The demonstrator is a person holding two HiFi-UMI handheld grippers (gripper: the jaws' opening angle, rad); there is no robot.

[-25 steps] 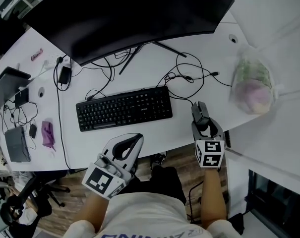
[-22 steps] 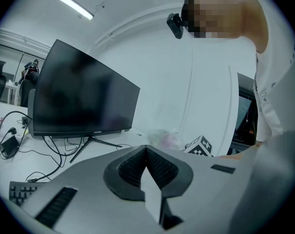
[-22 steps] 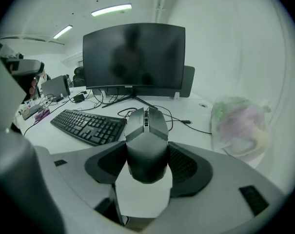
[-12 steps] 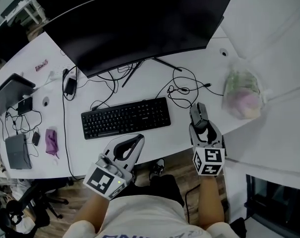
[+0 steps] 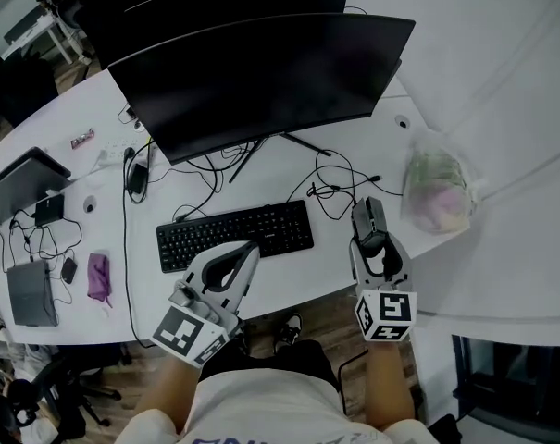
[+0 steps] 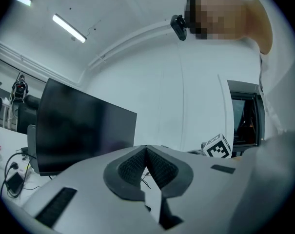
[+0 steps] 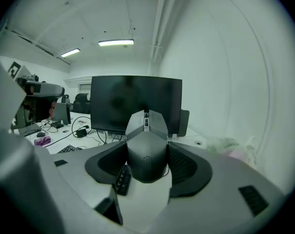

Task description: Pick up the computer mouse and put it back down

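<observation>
A dark grey computer mouse [image 7: 146, 145] sits clamped between the pads of my right gripper [image 7: 147, 162], raised above the white desk [image 5: 317, 266]. In the head view the same mouse [image 5: 367, 218] pokes forward from the right gripper [image 5: 372, 240], right of the black keyboard [image 5: 235, 234], with its cable trailing toward the monitor. My left gripper [image 5: 231, 265] hovers at the desk's front edge below the keyboard; in the left gripper view its jaws [image 6: 146, 167] meet with nothing between them.
A large black monitor [image 5: 261, 77] stands behind the keyboard with loose cables [image 5: 340, 178] at its foot. A clear plastic bag [image 5: 434, 192] lies at the right. A laptop [image 5: 16, 183], a purple cloth [image 5: 98, 276] and small devices crowd the left end.
The head camera has pulled back, so the desk sits lower in view. The right gripper still holds the mouse and has moved slightly forward; the left gripper has edged toward the keyboard.
</observation>
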